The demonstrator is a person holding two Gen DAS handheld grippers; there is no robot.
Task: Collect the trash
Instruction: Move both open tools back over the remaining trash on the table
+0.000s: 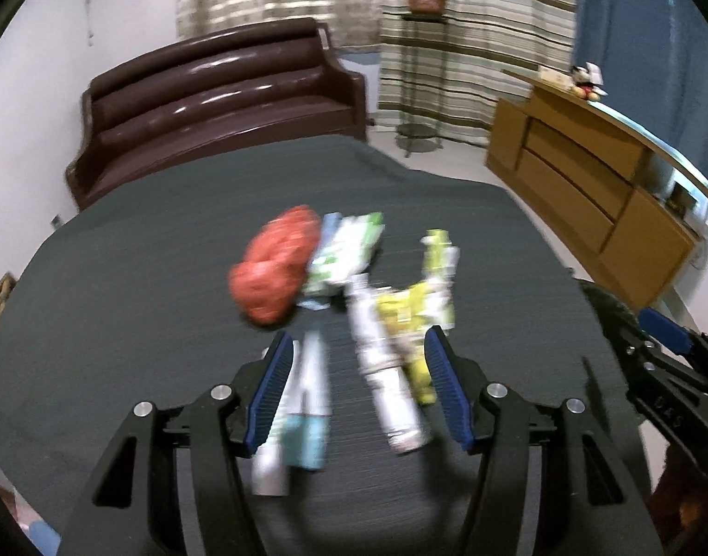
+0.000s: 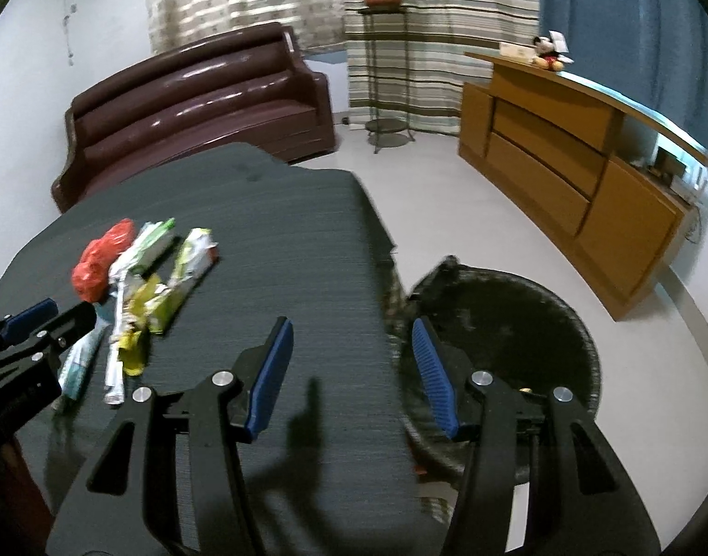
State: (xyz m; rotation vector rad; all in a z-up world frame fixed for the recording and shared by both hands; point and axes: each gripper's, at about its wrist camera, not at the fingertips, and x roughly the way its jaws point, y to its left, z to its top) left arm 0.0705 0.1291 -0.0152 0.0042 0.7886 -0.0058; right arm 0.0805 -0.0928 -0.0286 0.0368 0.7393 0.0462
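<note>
A pile of trash lies on the dark grey table: a crumpled red bag, a green-white wrapper, a yellow-green wrapper, a long white wrapper and a white-teal tube. My left gripper is open just above the near wrappers, its pads on either side of them. My right gripper is open and empty over the table's right edge, next to a black bin on the floor. The pile also shows in the right wrist view, with the red bag at its far left.
A brown sofa stands behind the table. A wooden cabinet with a plush toy runs along the right. A plant stand is by the striped curtains. Light floor lies between table and cabinet.
</note>
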